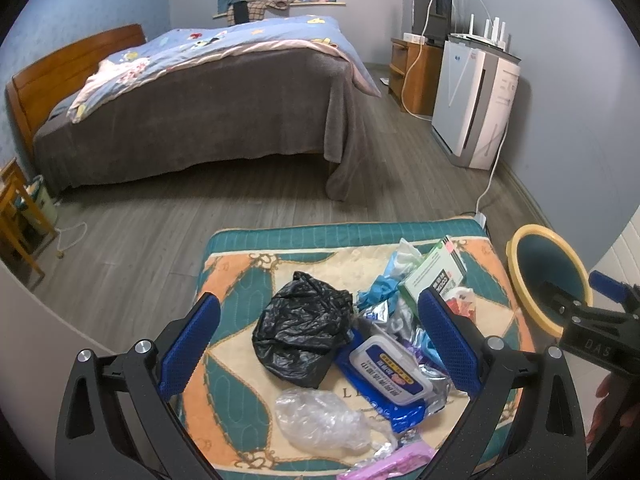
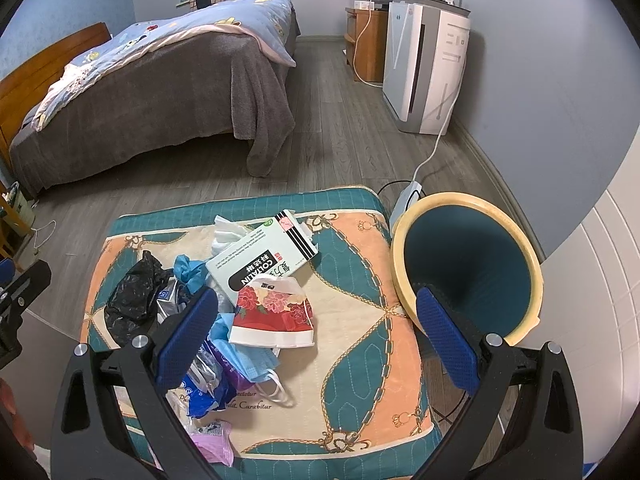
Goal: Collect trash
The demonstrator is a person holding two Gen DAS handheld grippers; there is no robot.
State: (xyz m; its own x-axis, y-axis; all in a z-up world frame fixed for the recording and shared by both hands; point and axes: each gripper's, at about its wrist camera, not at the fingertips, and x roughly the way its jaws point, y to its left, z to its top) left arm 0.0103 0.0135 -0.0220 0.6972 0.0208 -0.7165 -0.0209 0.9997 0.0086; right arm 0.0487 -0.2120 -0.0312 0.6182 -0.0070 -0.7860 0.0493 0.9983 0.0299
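Nearest the left wrist camera, the left claw [image 1: 320, 344] gapes empty over a crumpled black plastic bag [image 1: 302, 334] and a slick wet-wipe pack [image 1: 390, 372] on the quilted table [image 1: 240, 264]; both look light and soft, best pinched at a fold. From the right wrist, the right claw [image 2: 316, 340] hangs wide and empty above a floral tissue packet [image 2: 274, 316] and a stiffer COLTALIN box [image 2: 266, 258], beside the trash bin [image 2: 468, 264].

Left gripper [image 1: 318, 344], right gripper [image 2: 316, 340]: black frames showing silver screws; blue dimpled pads [image 1: 190, 346] lining fingers; "DAS" marking.
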